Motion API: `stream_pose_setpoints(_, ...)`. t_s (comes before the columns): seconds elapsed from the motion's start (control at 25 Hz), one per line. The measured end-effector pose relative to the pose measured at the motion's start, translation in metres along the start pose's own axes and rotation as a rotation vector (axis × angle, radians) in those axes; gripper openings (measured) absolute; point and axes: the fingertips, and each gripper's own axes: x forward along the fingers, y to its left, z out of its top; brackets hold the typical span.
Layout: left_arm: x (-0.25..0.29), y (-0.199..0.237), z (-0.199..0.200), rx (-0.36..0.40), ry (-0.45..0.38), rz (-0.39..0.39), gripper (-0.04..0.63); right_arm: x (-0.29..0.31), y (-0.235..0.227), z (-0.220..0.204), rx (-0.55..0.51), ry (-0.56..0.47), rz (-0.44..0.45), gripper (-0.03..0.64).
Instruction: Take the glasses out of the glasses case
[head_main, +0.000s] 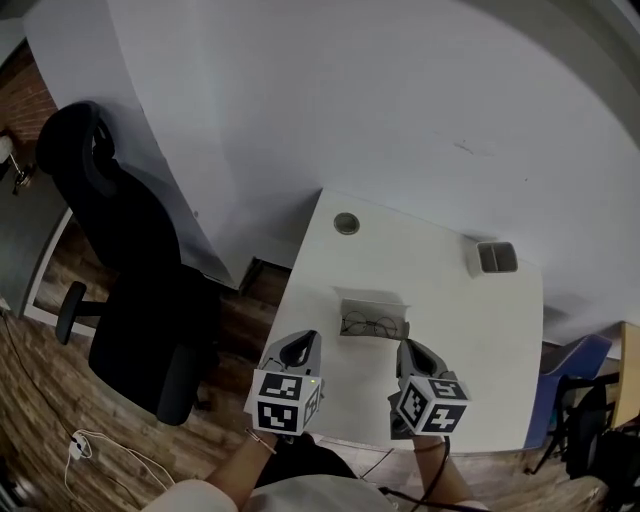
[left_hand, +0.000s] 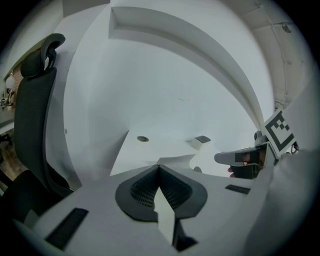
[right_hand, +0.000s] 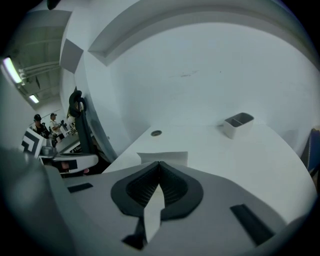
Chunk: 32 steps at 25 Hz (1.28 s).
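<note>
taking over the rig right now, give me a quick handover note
Left gripper: shut, empty, near the table's front edge, left of the case.
Right gripper: shut, empty, right of the case.
Glasses case: open on the white table, just beyond both grippers. The glasses lie inside.
Done: the case is open.
Left: open a gripper, grip the glasses and lift them out.

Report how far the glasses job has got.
Done: the glasses case stands open on the table. In hand: nothing; the left tongs and right tongs are shut and empty, short of the case. Left: the glasses lie inside it, yet to be gripped and lifted out.
</note>
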Motion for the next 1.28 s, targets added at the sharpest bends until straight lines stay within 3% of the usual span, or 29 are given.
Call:
stream_pose_setpoints(0.28,0.006,0.015,-0.017,-0.031,0.034,0.026,0.017,0.026,0.008,-0.008,-0.242,0.125,0.106,0.032)
stream_pose_setpoints(0.68,0.013,0.03,-0.031,-0.026,0.069,0.046,0.017,0.055,0.021,-0.008,-0.56,0.205,0.234,0.032)
stream_pose_setpoints(1.08,0.021,0.039,-0.032,-0.027,0.087,0.052,0.017,0.073,0.027,-0.021,-0.76,0.317,0.34,0.032)
stream_pose_setpoints(1.28,0.023,0.042,-0.036,-0.038,0.098,0.057,0.017,0.079,0.03,-0.027,-0.793,0.345,0.385,0.034)
